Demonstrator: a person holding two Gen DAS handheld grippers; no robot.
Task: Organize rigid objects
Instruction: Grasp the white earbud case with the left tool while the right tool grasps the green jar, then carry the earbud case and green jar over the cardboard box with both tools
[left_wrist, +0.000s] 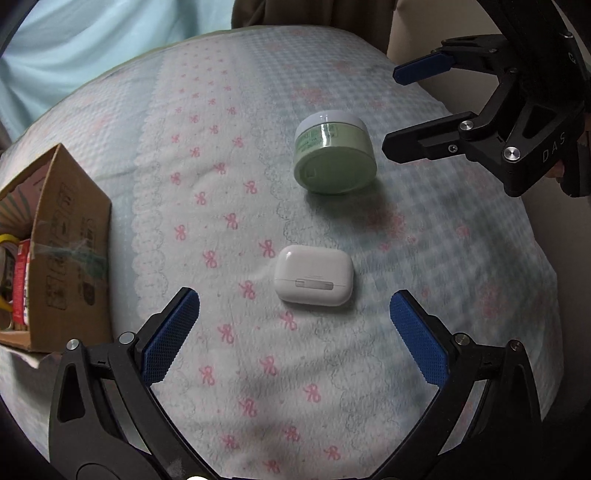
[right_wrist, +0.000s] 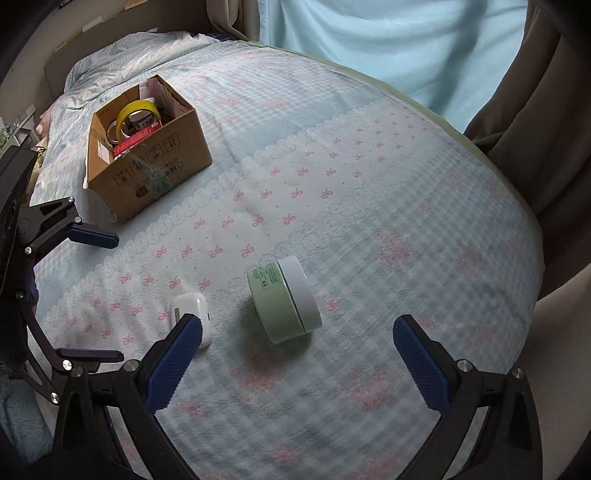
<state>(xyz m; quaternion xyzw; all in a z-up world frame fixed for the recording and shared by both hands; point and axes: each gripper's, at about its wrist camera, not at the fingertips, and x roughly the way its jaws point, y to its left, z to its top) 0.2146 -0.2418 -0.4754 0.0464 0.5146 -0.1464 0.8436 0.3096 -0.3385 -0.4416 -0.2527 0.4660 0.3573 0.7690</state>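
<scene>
A white earbud case (left_wrist: 313, 275) lies on the bedspread just ahead of my open, empty left gripper (left_wrist: 294, 301). A green jar with a white lid (left_wrist: 334, 151) lies on its side beyond it. My right gripper (right_wrist: 297, 326) is open and empty, with the jar (right_wrist: 284, 299) just ahead between its fingers and the case (right_wrist: 192, 310) by its left finger. The right gripper also shows in the left wrist view (left_wrist: 391, 110), to the right of the jar. The left gripper shows in the right wrist view (right_wrist: 118, 295) at the left.
An open cardboard box (right_wrist: 147, 162) stands on the bed at the left, holding yellow tape rolls (right_wrist: 138, 110) and other items; it also shows in the left wrist view (left_wrist: 62, 251). The bedspread (right_wrist: 369, 203) slopes off at its edges. Curtains hang behind.
</scene>
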